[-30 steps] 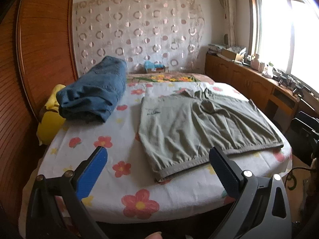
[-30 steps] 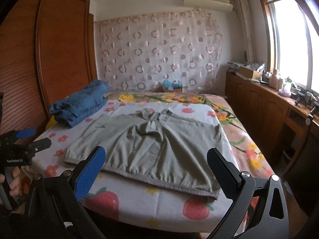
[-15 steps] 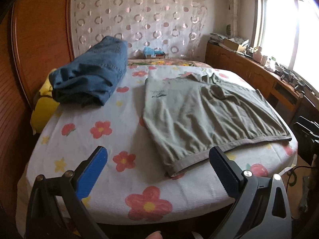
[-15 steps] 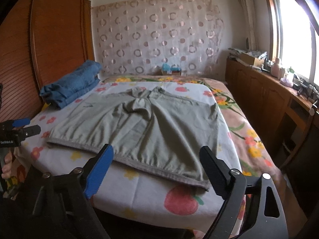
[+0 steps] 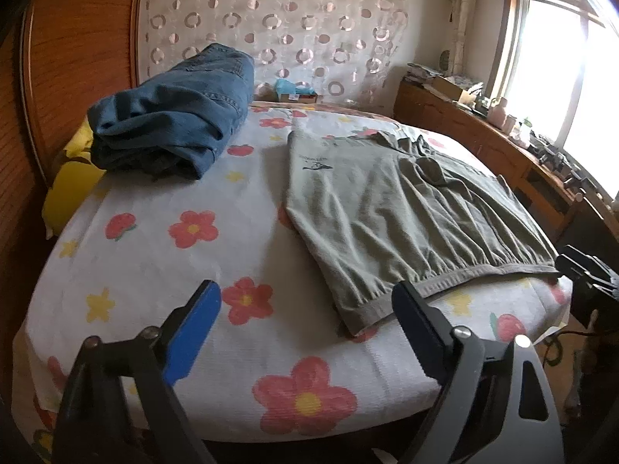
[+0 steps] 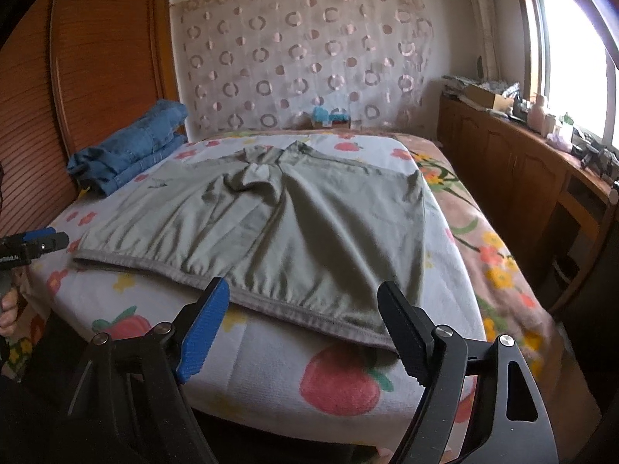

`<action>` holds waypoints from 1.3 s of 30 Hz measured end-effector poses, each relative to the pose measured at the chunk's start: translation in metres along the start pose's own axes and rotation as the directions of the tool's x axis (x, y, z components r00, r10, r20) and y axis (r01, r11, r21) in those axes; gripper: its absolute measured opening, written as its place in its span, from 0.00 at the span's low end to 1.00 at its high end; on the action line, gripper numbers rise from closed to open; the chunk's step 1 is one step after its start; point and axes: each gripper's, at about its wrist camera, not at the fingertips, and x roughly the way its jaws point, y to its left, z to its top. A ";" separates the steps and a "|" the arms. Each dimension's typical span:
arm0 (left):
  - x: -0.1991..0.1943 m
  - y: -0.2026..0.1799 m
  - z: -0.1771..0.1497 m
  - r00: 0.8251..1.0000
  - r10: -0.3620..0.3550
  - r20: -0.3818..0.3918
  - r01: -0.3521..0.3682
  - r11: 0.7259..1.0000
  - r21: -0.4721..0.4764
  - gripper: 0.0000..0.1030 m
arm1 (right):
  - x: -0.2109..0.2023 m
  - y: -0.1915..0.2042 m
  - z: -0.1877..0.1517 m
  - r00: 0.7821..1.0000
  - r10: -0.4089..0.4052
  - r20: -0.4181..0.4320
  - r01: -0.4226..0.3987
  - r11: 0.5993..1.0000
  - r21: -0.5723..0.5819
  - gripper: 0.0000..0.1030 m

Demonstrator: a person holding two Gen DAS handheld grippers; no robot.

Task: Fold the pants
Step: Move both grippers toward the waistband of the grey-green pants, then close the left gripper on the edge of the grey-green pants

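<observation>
Grey-green pants [image 6: 271,224] lie flat on the floral sheet [image 5: 154,255], waistband nearest me, legs running away toward the curtain [image 6: 301,58]. My left gripper [image 5: 305,328] is spread wide, holding nothing, just short of the waistband's left corner. My right gripper [image 6: 303,324] is spread too, hovering at the waistband's right end.

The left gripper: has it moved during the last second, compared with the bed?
Yes. The left gripper has come forward and closer to the bed; the grey pants and the folded jeans now appear larger and nearer between its open fingers.
</observation>
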 end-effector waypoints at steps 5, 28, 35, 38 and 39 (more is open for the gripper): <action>0.006 -0.005 0.000 0.999 -0.023 -0.026 0.023 1.000 0.008 0.74 | 0.001 -0.002 -0.002 1.000 0.005 -0.007 -0.005 1.000 0.004 0.78; 0.028 -0.030 0.003 0.992 -0.036 -0.119 0.053 0.989 0.138 0.04 | 0.011 0.005 -0.005 1.000 0.020 -0.013 -0.020 1.000 0.007 0.78; 0.012 -0.048 0.022 0.992 -0.103 -0.072 0.113 0.981 0.160 0.00 | 0.011 -0.001 -0.005 1.000 0.027 -0.016 -0.026 1.000 0.016 0.78; 0.009 -0.061 0.033 0.989 -0.135 -0.064 0.145 0.973 0.178 0.00 | 0.011 -0.003 -0.004 0.999 0.037 -0.017 -0.037 0.999 0.020 0.78; 0.009 -0.066 0.037 0.988 -0.143 -0.063 0.152 0.971 0.184 0.00 | 0.011 -0.004 -0.003 0.999 0.042 -0.019 -0.042 0.999 0.018 0.73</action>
